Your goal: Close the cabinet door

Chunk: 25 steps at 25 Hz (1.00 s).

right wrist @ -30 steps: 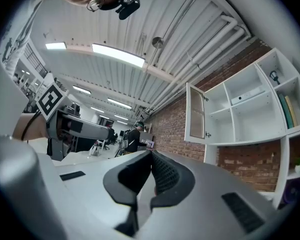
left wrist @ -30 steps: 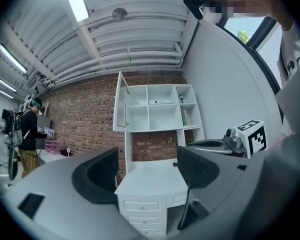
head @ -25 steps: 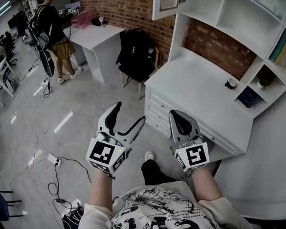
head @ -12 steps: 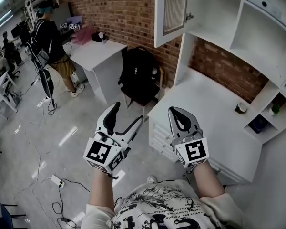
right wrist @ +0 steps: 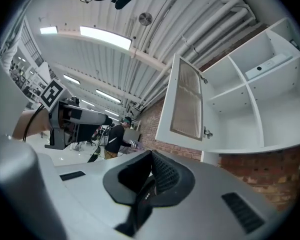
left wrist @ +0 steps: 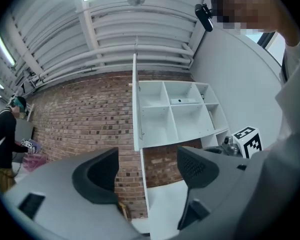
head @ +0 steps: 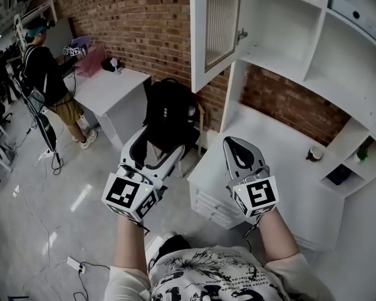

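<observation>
The white cabinet door with the ribbed glass panel [head: 216,30] stands swung out from the white shelf unit [head: 288,17], up and ahead of me at the unit's left end, its small metal knob [head: 242,35] on the inner face toward the shelves. It is well apart from both my claws, so the closing has not begun.

My left gripper [head: 166,142] has its jaws spread with nothing between them (through the gap its own view shows only red brick wall [head: 144,17] and the door edge-on). I judge that I hold it wide and aimed at the door's outer side because a push there would swing the door home. My right gripper [head: 240,149] has its jaws pressed together on nothing, held over the white desk [head: 282,168] below the shelves, probably just out of the way.

Against a second ago, the door sits larger and lower in the head view and both claws are raised toward it; the jaws themselves are set as before. A black backpack [head: 169,115] rests on a chair under the door, and a person in a dark top [head: 44,74] stands far off to the left.
</observation>
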Tool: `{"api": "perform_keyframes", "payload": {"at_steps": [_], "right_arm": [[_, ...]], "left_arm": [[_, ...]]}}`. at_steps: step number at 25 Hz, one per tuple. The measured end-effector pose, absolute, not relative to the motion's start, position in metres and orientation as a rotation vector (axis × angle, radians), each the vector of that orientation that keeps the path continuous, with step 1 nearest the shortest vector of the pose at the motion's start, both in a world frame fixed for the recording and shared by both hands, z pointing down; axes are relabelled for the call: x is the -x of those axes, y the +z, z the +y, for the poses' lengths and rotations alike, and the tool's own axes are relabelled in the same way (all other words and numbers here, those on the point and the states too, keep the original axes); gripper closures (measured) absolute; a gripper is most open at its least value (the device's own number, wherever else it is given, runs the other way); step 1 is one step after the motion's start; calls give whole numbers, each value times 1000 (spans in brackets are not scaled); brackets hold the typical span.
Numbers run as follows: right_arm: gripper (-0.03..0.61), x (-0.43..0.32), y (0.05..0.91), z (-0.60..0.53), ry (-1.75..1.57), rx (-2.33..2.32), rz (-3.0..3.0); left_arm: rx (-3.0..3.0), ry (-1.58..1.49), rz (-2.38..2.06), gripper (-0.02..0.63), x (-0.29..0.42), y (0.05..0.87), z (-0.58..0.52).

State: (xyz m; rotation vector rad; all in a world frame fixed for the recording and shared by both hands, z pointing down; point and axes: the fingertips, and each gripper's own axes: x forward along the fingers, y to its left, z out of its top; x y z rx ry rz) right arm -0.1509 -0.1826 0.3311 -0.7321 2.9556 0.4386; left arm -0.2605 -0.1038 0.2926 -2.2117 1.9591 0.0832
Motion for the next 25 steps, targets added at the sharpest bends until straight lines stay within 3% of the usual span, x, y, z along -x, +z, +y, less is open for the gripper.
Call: {"api": "perform_keyframes", "payload": {"at_steps": [16,25], "right_arm": [[563,259,272,-293,506,1277,2752],[563,275,245,-314,476,1539,2601]], "left_arm": [[2600,383,1175,262,380,173,-238],[2774,486,635,262,387,87,-282]]}}
